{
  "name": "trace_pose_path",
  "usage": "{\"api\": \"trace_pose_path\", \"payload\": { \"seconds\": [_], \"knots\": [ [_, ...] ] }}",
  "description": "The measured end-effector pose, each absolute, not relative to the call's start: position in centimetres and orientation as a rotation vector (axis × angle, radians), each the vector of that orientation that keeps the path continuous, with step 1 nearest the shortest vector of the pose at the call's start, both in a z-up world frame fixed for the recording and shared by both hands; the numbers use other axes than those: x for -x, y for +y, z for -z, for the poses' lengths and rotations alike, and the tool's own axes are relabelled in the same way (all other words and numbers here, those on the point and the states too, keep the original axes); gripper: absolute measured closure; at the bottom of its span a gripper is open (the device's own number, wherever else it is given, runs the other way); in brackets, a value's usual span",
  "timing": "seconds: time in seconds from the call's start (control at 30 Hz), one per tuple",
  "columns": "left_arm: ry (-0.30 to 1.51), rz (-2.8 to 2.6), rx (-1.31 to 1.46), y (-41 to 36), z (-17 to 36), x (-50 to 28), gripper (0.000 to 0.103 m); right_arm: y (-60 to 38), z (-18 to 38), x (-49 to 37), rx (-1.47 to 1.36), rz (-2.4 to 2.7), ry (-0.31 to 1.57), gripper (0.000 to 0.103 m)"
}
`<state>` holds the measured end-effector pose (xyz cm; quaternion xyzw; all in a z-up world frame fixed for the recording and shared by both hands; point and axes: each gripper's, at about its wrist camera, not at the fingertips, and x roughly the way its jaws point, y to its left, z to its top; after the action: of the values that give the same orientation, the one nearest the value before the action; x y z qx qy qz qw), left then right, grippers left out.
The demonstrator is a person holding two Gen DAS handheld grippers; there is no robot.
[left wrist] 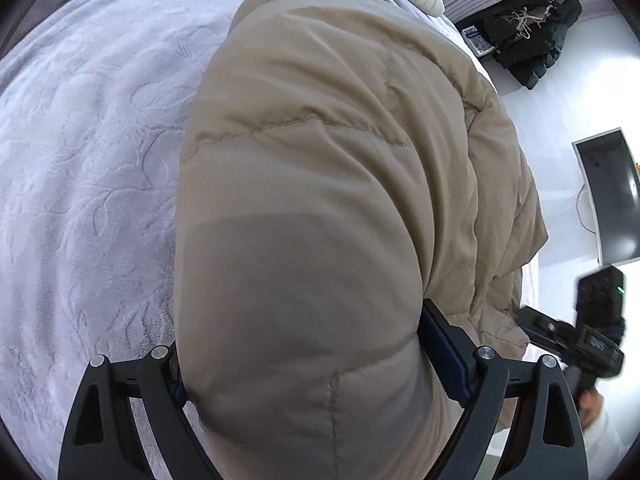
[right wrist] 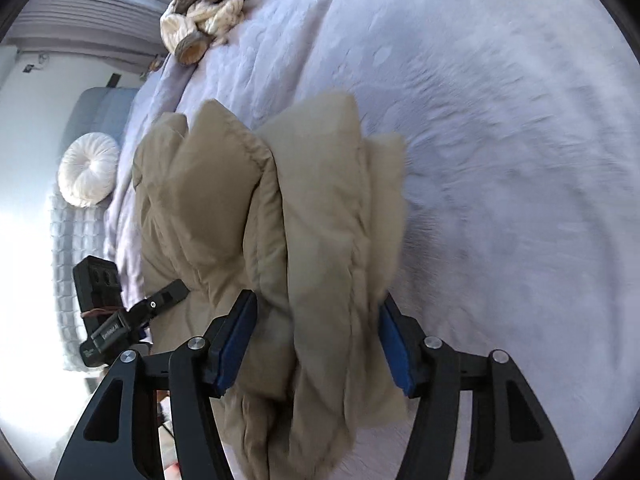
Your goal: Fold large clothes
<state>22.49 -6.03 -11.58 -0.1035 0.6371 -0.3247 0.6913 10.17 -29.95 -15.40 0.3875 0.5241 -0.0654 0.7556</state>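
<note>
A beige puffer jacket (left wrist: 320,160) lies in a long folded bundle on the bed. In the left wrist view its thick rounded end bulges between the jaws of my left gripper (left wrist: 304,344), which stand very wide. The fabric hides the left pad, and the right pad's blue face shows bare beside it. In the right wrist view a thick fold of the jacket (right wrist: 320,208) sits between the jaws of my right gripper (right wrist: 316,300). Both blue pad faces show there, and the cloth only brushes them. The two grippers are side by side at the same end of the bundle.
A lilac embossed blanket (left wrist: 88,152) covers the bed. Cream quilted garments (right wrist: 204,12) are piled at its far end. Black clothes with hangers (left wrist: 524,36) and a dark screen (left wrist: 608,200) lie on the white floor. A round white cushion (right wrist: 88,172) sits beside the bed.
</note>
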Motion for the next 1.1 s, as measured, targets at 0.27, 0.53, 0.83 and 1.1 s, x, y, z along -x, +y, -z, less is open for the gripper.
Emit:
{"api": "trace_pose_path", "payload": {
  "seconds": [0.27, 0.53, 0.83, 1.1],
  "knots": [
    [1.413, 0.69, 0.209, -7.5, 10.5, -21.5, 0.011, -25.0, 10.9, -7.3, -0.759, 0.103, 1.071, 0.08],
    [1.357, 0.627, 0.16, -6.1, 6.8, -19.3, 0.011, -21.8, 14.3, -7.3, -0.521, 0.177, 1.231, 0.081],
    [1.327, 0.625, 0.116, -2.6, 6.5, -12.5, 0.011, -26.3, 22.0, -4.8, -0.692, 0.307, 1.342, 0.095],
    [1.331, 0.631, 0.092, -3.7, 7.2, -12.1, 0.011, -27.0, 12.3, -5.2, -0.605, 0.292, 1.068, 0.094]
  ]
}}
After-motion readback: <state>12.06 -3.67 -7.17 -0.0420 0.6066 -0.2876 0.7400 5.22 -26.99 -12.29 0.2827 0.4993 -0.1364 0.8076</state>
